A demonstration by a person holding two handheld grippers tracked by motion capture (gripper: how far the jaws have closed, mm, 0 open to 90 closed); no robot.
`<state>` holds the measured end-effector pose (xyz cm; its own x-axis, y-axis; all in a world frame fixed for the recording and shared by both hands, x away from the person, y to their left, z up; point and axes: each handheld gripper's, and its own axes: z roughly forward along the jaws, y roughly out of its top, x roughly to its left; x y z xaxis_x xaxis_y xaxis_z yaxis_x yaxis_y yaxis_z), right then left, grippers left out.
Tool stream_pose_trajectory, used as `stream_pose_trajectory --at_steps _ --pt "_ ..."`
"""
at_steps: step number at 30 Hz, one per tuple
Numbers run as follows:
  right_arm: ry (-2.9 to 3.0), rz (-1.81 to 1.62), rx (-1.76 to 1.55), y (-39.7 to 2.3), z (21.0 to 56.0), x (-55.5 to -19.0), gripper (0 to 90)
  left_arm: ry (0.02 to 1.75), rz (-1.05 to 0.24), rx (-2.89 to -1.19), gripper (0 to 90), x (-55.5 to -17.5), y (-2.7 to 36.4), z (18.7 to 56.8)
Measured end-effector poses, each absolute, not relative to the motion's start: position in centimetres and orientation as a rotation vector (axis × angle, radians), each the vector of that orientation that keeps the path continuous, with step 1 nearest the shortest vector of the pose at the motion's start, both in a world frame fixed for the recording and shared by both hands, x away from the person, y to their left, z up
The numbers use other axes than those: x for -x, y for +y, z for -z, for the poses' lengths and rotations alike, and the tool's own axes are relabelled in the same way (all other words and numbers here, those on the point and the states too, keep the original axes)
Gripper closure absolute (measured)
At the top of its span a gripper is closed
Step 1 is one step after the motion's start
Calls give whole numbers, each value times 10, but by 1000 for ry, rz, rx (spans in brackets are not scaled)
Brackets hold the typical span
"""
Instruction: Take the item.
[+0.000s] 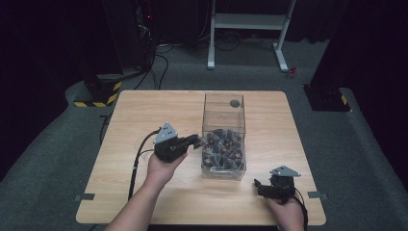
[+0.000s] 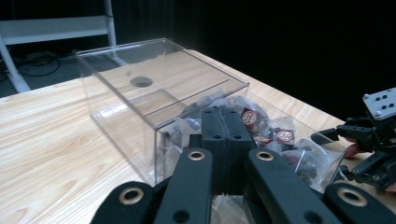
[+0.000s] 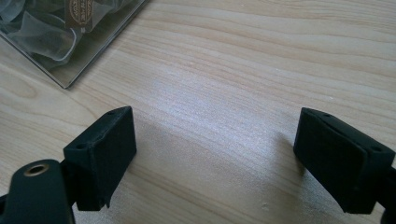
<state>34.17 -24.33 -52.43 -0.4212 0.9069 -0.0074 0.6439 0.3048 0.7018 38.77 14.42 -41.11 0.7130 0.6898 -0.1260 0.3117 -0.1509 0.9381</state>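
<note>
Reaching into clear box, left gripper fingers closed, empty; right gripper wide open

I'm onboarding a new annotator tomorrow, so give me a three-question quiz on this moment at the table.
1. True or false: the left gripper has its jaws pressed together at the open side of the clear box.
2. Multiple choice: the right gripper is A) shut on a packet, B) open above bare table, C) inside the box.
3. Fill in: the wrapped packets are heaped in the end of the box ____ the person.

Key: 1 true; 2 B; 3 nearest.
</note>
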Motion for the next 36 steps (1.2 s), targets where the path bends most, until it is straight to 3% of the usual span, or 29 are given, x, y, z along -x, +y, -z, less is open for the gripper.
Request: stream_pose_trajectory --at_steps 36 --pt "2175 -885 -1383 -243 524 -342 129 921 -528 -1691 900 -379 224 403"
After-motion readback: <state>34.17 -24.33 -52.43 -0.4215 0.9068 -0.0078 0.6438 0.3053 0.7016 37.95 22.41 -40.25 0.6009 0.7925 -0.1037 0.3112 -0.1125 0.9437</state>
